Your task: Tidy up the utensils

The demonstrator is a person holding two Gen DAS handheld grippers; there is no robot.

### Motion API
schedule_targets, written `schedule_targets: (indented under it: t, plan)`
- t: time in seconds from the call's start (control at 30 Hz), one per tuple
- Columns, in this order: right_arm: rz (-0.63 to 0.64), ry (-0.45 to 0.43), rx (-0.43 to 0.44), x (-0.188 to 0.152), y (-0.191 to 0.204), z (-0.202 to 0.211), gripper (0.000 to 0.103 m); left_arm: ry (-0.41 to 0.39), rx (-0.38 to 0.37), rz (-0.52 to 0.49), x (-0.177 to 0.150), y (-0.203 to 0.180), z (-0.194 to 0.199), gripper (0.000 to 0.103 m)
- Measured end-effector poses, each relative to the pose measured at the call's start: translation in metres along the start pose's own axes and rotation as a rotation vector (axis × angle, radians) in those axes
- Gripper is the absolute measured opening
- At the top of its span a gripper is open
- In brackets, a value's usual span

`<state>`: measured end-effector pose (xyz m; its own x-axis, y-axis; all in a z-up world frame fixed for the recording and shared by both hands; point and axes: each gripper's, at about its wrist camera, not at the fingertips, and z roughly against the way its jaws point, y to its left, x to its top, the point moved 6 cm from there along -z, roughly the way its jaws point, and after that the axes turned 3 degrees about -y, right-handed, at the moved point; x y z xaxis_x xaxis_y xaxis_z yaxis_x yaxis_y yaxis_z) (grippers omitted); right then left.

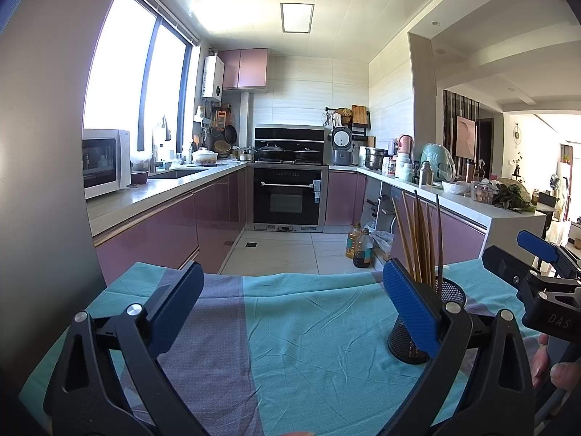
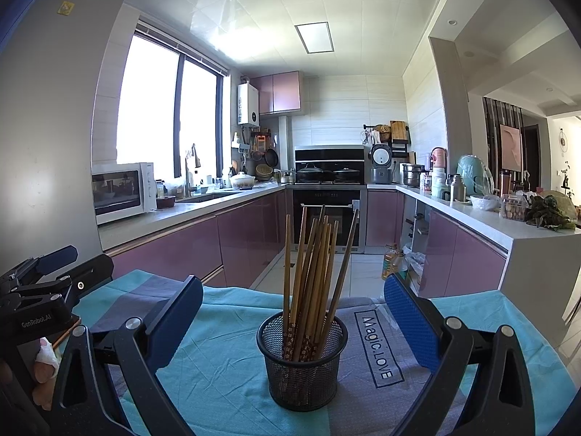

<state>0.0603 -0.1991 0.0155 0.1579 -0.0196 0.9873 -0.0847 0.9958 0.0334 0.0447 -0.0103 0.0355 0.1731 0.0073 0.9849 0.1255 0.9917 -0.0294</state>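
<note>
Chopsticks [image 2: 312, 276] upright in mesh holder [image 2: 302, 367] on teal cloth [image 2: 218, 374], left gripper [image 1: 290, 312], right gripper [image 2: 293, 323], fingers spread, empty

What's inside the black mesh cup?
The round black wire-mesh cup holds a bundle of brown wooden chopsticks, standing upright and leaning. The mesh blurs their lower ends, so the bottom stays hidden.

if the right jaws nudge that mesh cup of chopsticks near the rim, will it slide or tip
Probably tip. The mesh cup looks light, and the chopsticks stand far above its rim, leaning right, so the load seems top-heavy. The wrinkled cloth under it would likely grip or bunch rather than let it slide. The sticks sit loose and may rattle or shift.
</note>
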Motion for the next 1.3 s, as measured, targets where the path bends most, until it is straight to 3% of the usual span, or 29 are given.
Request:
schedule_targets:
  t: [1.3]
  plan:
    - [-0.007, 0.003, -0.003, -0.0011, 0.0009, -0.0002, 0.097, 0.000, 0.001, -0.002, -0.0012, 0.0008, -0.0011, 0.097]
